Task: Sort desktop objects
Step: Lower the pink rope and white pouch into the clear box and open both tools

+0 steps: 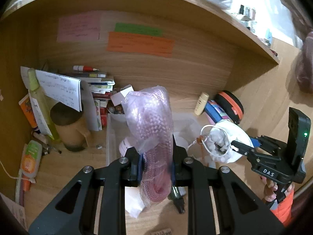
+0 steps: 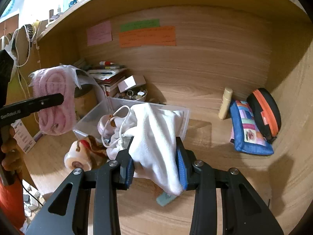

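You can read "DAS" in white on the black body of the right claw (image 1: 233, 145). The handwriting on the pink note (image 1: 78, 26), green note (image 1: 138, 29) and orange note (image 1: 139, 44) is too blurred.

Left hand-held gripper (image 1: 156, 168) points forward, jaws closed partway, clamping a bagged pink rope (image 1: 152, 129) upright between its pads. Right hand-held gripper (image 2: 156, 164) points forward too, jaws pinching a white cloth pouch (image 2: 156, 137) that droops below the fingers. In left view, right gripper sits off to the right, person's hand (image 1: 273, 190) wrapped on its handle. Left-hand fingers (image 2: 9, 152) grip the other handle.
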Tool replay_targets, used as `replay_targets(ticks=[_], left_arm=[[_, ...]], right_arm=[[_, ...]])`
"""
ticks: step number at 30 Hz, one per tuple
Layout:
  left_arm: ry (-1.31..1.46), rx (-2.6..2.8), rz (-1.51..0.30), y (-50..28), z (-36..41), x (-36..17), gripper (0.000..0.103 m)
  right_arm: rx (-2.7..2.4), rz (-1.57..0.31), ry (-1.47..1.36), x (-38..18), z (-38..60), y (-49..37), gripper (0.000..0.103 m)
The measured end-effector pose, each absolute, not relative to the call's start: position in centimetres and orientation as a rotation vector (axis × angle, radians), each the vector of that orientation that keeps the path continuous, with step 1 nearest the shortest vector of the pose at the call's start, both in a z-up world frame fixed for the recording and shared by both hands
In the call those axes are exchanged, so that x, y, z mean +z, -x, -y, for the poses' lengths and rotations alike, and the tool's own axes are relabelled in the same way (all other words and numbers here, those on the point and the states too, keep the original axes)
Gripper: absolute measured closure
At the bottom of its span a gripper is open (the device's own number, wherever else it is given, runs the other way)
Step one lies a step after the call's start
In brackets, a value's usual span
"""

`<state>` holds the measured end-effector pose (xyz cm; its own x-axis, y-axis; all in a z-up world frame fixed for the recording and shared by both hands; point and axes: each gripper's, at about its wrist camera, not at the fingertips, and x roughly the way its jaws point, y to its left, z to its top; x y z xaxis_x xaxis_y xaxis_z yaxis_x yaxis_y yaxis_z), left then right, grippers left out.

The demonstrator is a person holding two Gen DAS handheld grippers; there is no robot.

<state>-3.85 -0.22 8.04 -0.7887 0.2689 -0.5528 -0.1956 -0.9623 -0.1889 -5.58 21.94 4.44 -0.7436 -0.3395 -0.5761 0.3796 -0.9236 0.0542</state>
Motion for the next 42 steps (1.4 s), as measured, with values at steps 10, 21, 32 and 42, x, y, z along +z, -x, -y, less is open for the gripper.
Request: replay_targets(ticks=[10,21,32,42], left_arm=[[0.951,2.719,0.173,8.2,-0.5,6.6,0.082],[1.079,2.634,0.136,12.8,-3.1,3.8,0.082],[1.248,2.575,0.154,15.5,-3.6,0.3,0.082],[1.281,2.542,0.130,15.9,-4.1,-0.4,0.082]], right_arm=[[-2.593,-0.095,-0.880,3.4,-20.3,9.3,0.070],[-2.611,-0.144,-0.969,0.9,-19.7,12.9,0.070],[-2.603,-0.175,-1.041,-1.8,-19.0,14.7,0.070],[-2.602,-0.216,-1.050,-2.5,-18.3,14.7,0.066]])
